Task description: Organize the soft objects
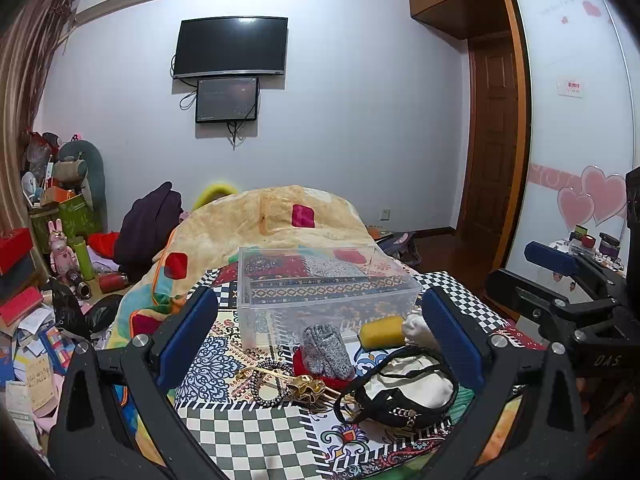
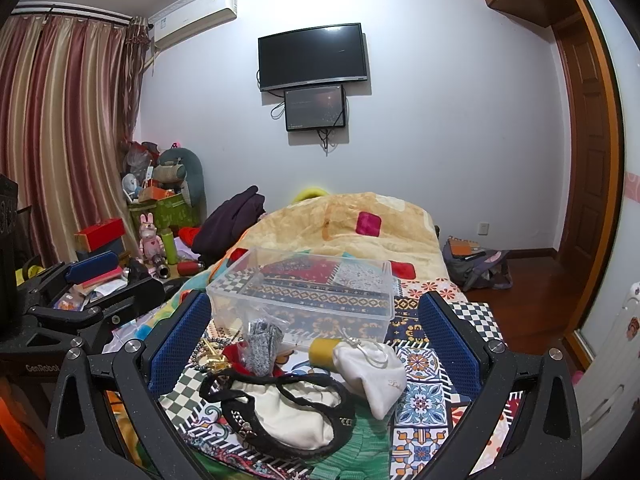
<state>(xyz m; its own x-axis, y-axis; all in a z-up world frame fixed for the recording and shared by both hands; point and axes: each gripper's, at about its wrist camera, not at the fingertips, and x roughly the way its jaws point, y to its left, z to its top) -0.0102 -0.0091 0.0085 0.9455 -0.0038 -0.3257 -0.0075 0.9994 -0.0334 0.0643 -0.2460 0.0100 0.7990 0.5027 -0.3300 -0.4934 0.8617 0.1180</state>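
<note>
A clear plastic bin [image 1: 320, 280] [image 2: 304, 292] stands empty on the patterned bedspread. In front of it lie a grey knit piece [image 1: 326, 350] [image 2: 262, 346] on a red item [image 1: 320, 372], a yellow sponge [image 1: 382, 332] [image 2: 322, 352], a white drawstring pouch [image 2: 372, 372] [image 1: 418, 328], a cream bag with black trim [image 1: 404, 392] [image 2: 280, 412], a gold ornament [image 1: 306, 386] and a beaded cord [image 1: 268, 384]. My left gripper [image 1: 320, 336] is open above these items. My right gripper [image 2: 316, 340] is open above them too. Neither holds anything.
A folded yellow quilt [image 1: 280, 216] [image 2: 352, 224] lies behind the bin. A green knit cloth [image 2: 352, 452] lies at the near edge. Cluttered boxes and toys [image 1: 60, 240] fill the floor at left. A backpack [image 2: 476, 264] sits on the wooden floor at right.
</note>
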